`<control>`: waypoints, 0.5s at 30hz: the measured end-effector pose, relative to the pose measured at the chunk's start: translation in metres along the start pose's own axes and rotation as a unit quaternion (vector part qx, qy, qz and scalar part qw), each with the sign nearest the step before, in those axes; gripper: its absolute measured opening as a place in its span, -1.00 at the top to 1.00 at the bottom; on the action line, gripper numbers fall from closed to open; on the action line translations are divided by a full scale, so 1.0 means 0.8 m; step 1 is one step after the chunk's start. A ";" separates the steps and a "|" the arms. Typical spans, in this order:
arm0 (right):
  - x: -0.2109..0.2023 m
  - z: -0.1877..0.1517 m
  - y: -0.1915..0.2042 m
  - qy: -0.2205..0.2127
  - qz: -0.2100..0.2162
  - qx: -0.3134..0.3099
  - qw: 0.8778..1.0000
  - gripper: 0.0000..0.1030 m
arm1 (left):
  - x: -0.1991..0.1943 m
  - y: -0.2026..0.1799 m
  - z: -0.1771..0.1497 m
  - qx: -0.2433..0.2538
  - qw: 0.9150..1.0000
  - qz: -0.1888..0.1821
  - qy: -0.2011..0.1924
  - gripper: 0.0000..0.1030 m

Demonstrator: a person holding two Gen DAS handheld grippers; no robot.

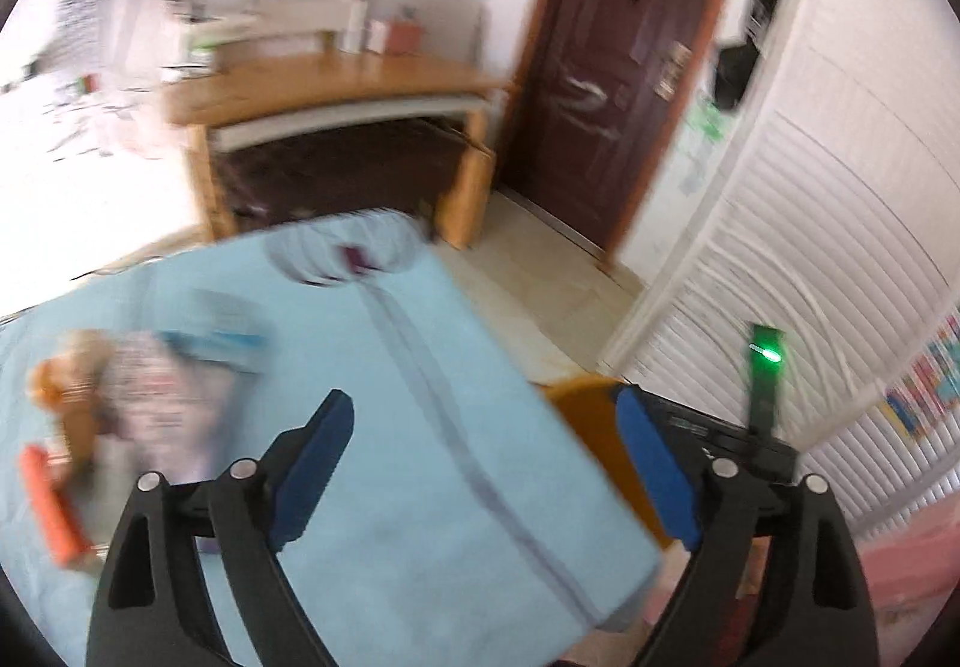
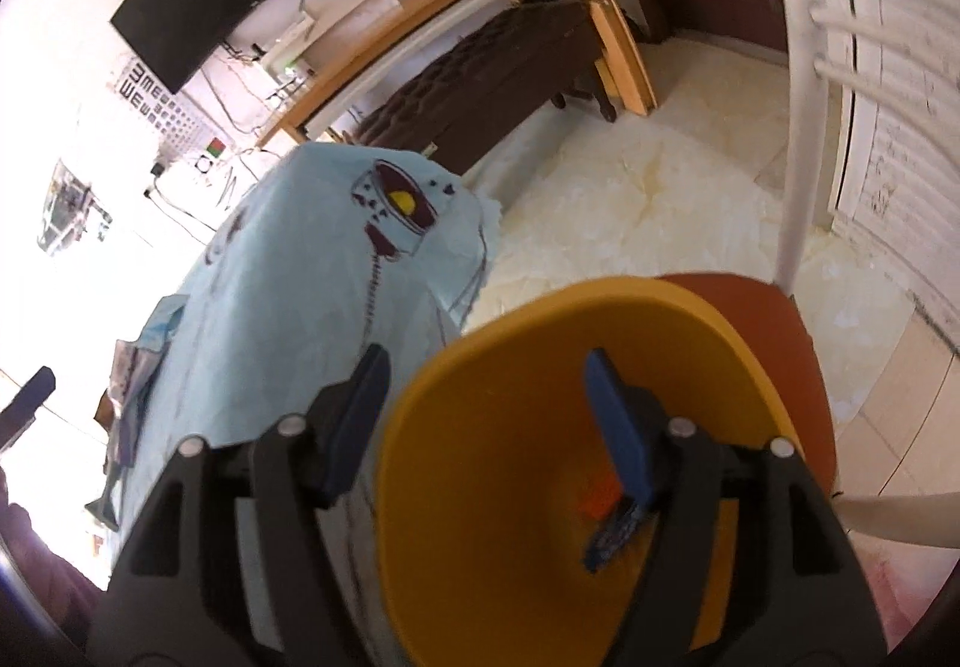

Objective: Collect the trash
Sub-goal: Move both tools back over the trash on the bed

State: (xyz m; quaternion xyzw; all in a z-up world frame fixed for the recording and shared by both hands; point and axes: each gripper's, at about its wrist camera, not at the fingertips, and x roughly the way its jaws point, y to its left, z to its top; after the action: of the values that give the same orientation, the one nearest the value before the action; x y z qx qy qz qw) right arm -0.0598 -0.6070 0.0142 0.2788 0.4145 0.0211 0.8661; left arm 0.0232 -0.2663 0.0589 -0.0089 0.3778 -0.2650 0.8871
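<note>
black hand-held gripper (image 1: pixel 485 415), blue pads (image 1: pixel 315 463)

- Daylight flooded in from the left, and the wall (image 1: pixel 36 138) there burned out to plain white in both views.
- The left wrist view was smeared by motion; the wrappers (image 1: pixel 150 397) on the blue tablecloth (image 1: pixel 420 457) blurred badly.
- The right wrist view stayed sharper, its yellow bin (image 2: pixel 540 337) clear.
- Fisheye bending curved the shutters (image 1: pixel 840 187), with dark corners around each picture.

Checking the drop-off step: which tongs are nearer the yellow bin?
Right. The right tongs hang open straddling the yellow bin's near rim, one finger inside. The left tongs are open over the blue tablecloth, the bin beyond its edge.
</note>
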 end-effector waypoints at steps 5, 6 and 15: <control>-0.014 0.008 0.060 -0.009 0.011 -0.047 0.999 -0.43 | -0.045 0.078 0.006 -0.055 0.998 0.035 -0.023 -0.66; -0.015 0.009 0.075 -0.009 0.014 -0.058 0.998 -0.44 | -0.052 0.092 0.005 -0.064 0.997 0.043 -0.028 -0.67; -0.007 0.012 0.197 0.004 0.054 -0.130 0.990 -0.44 | -0.104 0.216 -0.021 -0.113 0.983 0.143 -0.033 -0.68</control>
State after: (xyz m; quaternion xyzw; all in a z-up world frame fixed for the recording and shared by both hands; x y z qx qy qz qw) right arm -0.0258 -0.4799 0.1023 0.1852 0.3958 0.1225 0.8911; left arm 0.0443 -0.0746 0.0653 -0.0637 0.3729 -0.0910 0.9212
